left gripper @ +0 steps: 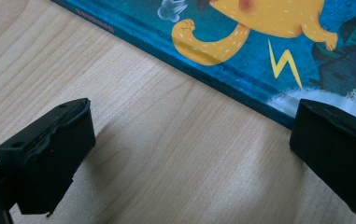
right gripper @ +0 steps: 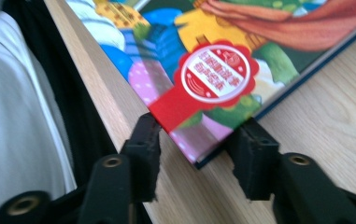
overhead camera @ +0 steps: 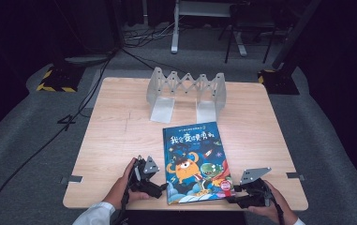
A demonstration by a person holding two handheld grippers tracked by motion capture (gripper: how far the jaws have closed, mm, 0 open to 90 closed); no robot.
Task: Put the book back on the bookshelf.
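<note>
book: picture book (overhead camera: 196,161) lies flat, cover up, on the near half of the table (overhead camera: 115,140); its near edge sits right at the table's front edge, spine side toward my left hand.
left gripper: my left gripper (overhead camera: 159,188) sits low on the wood just beside the book's left edge, jaws wide, nothing between them; in the left gripper view one jaw is right at the book's edge, the other is well out on bare wood.
right gripper: my right gripper (right gripper: 196,156) is at the book's near right corner, jaws part open, the corner pokes in between them; pads look just off the cover, so i call it not gripped.
step in hand: judging by this, getting hold of the book by the corner to lift it, probably for the rack.
how to do it well: push the right jaws further over the corner before closing, a tip-only bite would slip; keep the left jaw as a stop at the spine so the book doesn't slide; lift slowly, the hardcover looks slick.
risk: the corner sits at the table's edge, so a nudge could tip the book off.
surface: light wood-grain tabletop, smooth, metal clips at the sides.
rack: clear expanding book rack (overhead camera: 185,91) stands at the far side, well apart from the book.
room: dark, grey carpet, cables on the floor (overhead camera: 35,154), stand legs behind.
</note>
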